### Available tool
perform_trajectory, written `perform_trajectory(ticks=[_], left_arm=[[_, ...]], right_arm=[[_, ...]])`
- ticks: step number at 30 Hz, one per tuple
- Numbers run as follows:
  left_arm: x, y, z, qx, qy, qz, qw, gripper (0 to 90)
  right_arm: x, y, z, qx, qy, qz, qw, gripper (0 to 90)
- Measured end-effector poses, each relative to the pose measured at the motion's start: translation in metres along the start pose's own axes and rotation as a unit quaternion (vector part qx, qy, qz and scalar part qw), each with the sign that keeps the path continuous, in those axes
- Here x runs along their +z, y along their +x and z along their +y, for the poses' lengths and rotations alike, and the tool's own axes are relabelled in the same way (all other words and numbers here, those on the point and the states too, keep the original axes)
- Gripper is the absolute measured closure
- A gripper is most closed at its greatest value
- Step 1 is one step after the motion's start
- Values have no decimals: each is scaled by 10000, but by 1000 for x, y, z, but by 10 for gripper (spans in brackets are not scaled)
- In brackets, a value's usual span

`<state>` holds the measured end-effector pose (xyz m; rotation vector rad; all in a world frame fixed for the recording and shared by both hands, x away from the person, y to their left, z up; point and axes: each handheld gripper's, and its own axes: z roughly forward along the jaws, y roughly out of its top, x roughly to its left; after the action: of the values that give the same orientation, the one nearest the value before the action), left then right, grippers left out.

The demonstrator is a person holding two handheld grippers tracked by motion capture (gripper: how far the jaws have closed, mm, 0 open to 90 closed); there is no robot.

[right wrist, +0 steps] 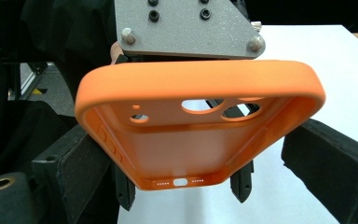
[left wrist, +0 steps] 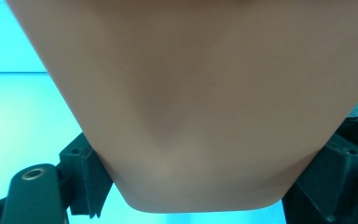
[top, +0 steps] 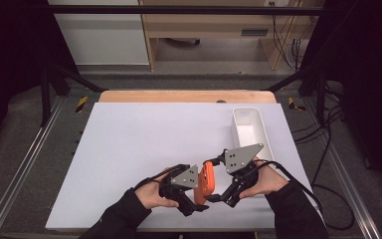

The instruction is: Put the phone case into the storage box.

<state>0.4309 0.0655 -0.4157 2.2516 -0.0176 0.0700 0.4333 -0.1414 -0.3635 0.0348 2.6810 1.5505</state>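
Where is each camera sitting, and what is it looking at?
High view: sits above the table, looking forward and down; shows both sleeves and hands, the left gripper, the right gripper and a white bin.
Left gripper view: rides on the left gripper, looking along its jaws at the orange phone case, very close.
Right gripper view: rides on the right gripper, looking at the case's open inside, with the left gripper's grey plate behind.
Shared: all three show the phone case.

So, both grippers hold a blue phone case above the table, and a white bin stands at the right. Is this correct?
Not quite: the phone case is orange, not blue, as the right gripper view shows. The rest stands: both grippers meet at it, and the white bin stands at the right.
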Motion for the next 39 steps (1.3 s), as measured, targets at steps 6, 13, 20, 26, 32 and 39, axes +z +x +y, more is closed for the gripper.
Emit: perform_trajectory(ticks=[6, 13, 20, 26, 32, 39], left_arm=[[0, 0, 0, 5, -18, 1, 10000, 153], [1, 0, 0, 20, -36, -4, 10000, 153], [1, 0, -1, 8, -47, -2, 10000, 153], [0, 0, -2, -6, -57, -10, 10000, 152], [1, 0, -3, -24, -37, 6, 10000, 151], [1, 0, -4, -108, -84, -12, 9999, 148]], right_arm=[[2, 0, -1, -39, -3, 34, 10000, 99], [2, 1, -1, -63, -33, 105, 9999, 136], [2, 1, -1, -53, -58, 121, 9999, 151], [3, 1, -1, -23, -52, 117, 9999, 155], [4, 0, -1, -34, -34, 100, 9999, 158], [5, 1, -1, -27, -33, 105, 9999, 160]])
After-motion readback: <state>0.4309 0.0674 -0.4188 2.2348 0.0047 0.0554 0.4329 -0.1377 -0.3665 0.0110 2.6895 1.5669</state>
